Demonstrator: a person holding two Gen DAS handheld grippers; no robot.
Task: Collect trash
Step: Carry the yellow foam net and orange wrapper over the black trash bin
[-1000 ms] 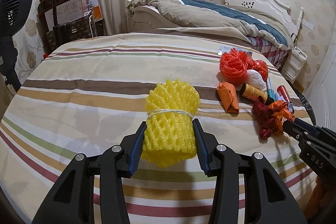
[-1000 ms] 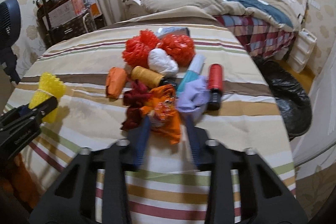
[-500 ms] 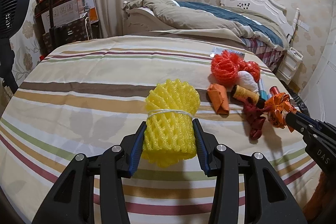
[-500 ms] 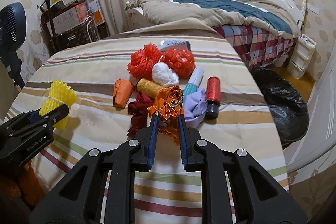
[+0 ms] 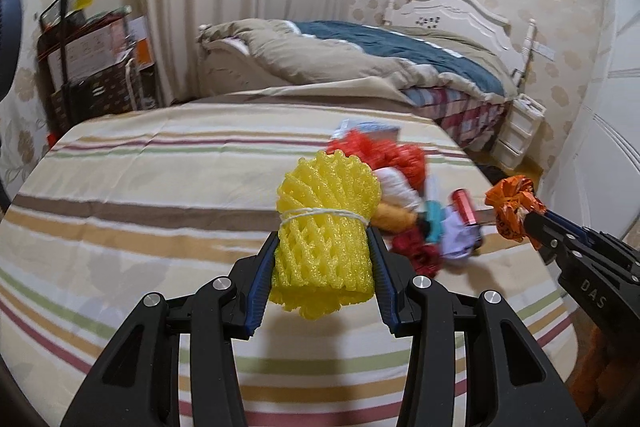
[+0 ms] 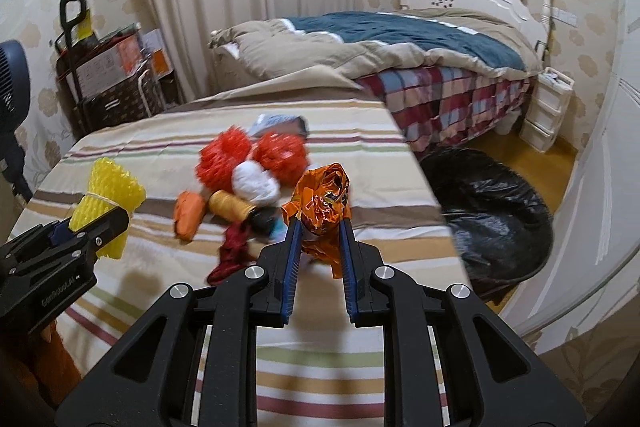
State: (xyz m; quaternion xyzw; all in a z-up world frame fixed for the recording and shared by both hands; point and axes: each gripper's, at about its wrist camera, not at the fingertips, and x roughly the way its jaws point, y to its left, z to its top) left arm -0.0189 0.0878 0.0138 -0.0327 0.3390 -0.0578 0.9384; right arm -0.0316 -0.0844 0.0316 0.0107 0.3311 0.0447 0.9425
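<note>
My left gripper (image 5: 324, 247) is shut on a yellow foam net roll (image 5: 326, 227) tied with white string, held above the striped tablecloth (image 5: 140, 187). My right gripper (image 6: 320, 227) is shut on a crumpled orange foil wrapper (image 6: 324, 199), also lifted off the cloth. In the left wrist view that wrapper (image 5: 514, 205) shows at the right, pinched in the right gripper (image 5: 534, 221). In the right wrist view the yellow roll (image 6: 108, 195) shows at the left. A black trash bag (image 6: 492, 211) lies open on the floor to the right of the table.
A trash pile stays on the cloth: red foam nets (image 6: 248, 159), a white wad (image 6: 256, 183), an orange packet (image 6: 188, 215), a yellow spool (image 6: 232, 207), dark red scraps (image 6: 232, 251), a red can (image 5: 464, 207). A bed (image 6: 400, 55), white drawers (image 6: 548, 107), a cart (image 6: 100, 75) and fan (image 6: 12, 87) stand behind.
My right gripper closed on the orange foil wrapper and lifted it off the pile. Both grippers rose and swung toward the right, the left still carrying the yellow roll.
</note>
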